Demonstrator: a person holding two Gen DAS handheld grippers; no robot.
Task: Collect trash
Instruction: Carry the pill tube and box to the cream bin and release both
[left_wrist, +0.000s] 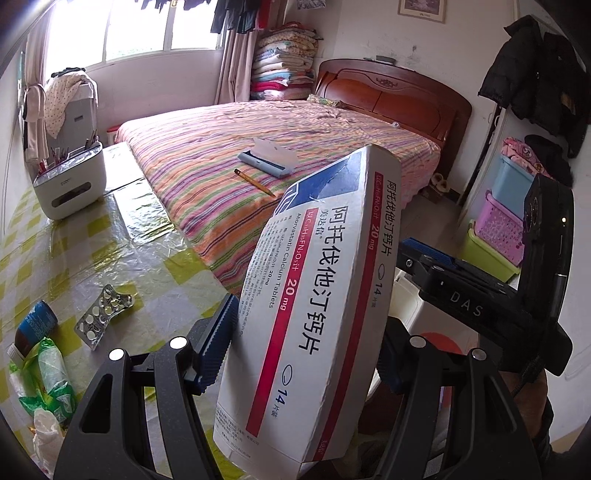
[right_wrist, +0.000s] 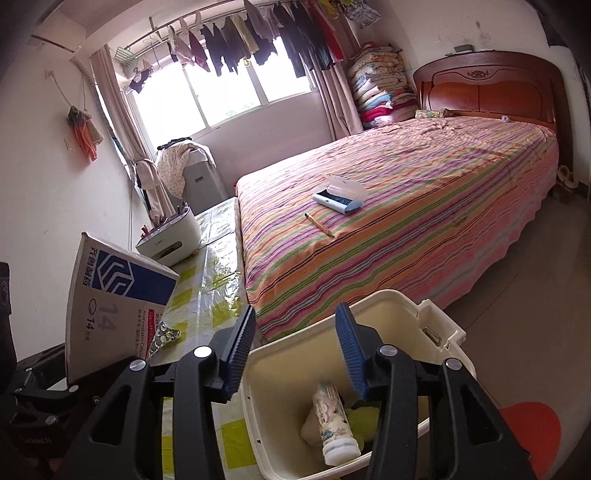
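The medicine box (left_wrist: 314, 306), a white carton with a red stripe, a blue logo panel and "Atorvastatin Calcium Tablets 20 mg" printed along its face, stands tilted between the blue pads of my left hand-held gripper (left_wrist: 306, 339), raised above the edge of the desk (left_wrist: 122, 236). The left pad (left_wrist: 218, 347) presses its near side; the right pad is mostly hidden behind the carton, so the pinch reads as firm but only one contact is plain. From the right wrist view the same carton (right_wrist: 110, 306) leans at the left, its logo end uppermost.

More trash lies on the yellow-checked, plastic-covered desk: a spent blister pack (left_wrist: 101, 314), a blue-labelled bottle (left_wrist: 35, 325) on its side, and crumpled green and white wrappers (left_wrist: 44, 384) near the corner.

The cream waste bin (right_wrist: 436, 332) sits on the floor just beside the desk and the bed (right_wrist: 406, 206). Inside it lie a patterned paper cup (right_wrist: 332, 421) on its side and something yellow-green (right_wrist: 364, 417) behind it.

My right hand-held gripper (right_wrist: 295, 354) hangs over the bin's mouth, its pads spread wide, holding nothing.

On the striped bedspread rest an open pencil case (right_wrist: 340, 195) and a pencil (right_wrist: 319, 224).
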